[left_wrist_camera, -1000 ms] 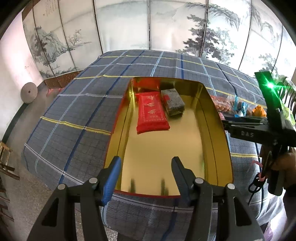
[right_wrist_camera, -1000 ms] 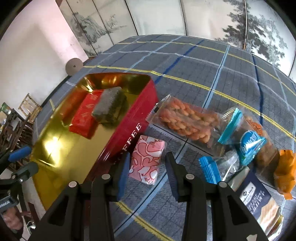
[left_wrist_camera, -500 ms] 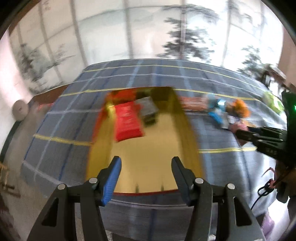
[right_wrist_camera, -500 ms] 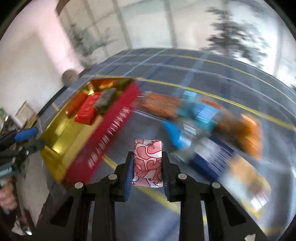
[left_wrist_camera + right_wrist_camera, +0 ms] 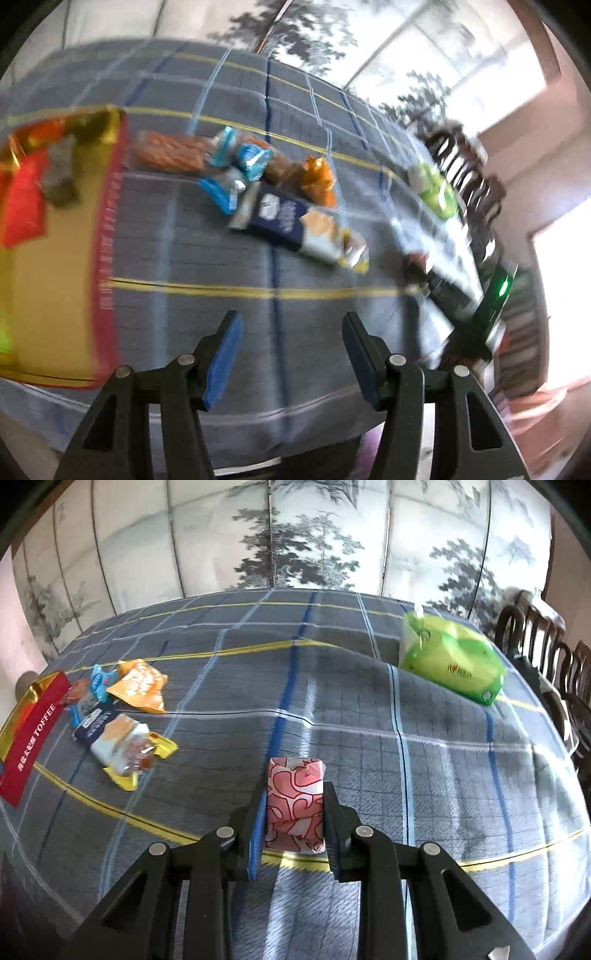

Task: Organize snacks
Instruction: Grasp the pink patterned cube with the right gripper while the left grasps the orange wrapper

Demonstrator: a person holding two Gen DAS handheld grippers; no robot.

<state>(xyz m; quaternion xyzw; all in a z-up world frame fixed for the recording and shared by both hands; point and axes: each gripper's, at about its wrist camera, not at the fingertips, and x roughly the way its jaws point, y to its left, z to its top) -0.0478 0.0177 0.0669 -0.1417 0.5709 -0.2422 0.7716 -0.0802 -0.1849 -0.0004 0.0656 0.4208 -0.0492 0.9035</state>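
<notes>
Now one pink packet (image 5: 294, 805) (gripped), one green bag (image 5: 452, 661).

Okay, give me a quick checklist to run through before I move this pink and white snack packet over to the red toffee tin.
1. Right claw shut on the pink packet: ok, both pads press its sides.
2. Packet off the plaid cloth: cannot tell from this angle.
3. Red toffee tin in view: ok, at the far left edge.
4. Free room in the tin's gold floor: ok, bare near the front, though blurred.
5. Left claw empty and open: ok.
6. Loose snacks lying between packet and tin: not ok, carry over them.
</notes>
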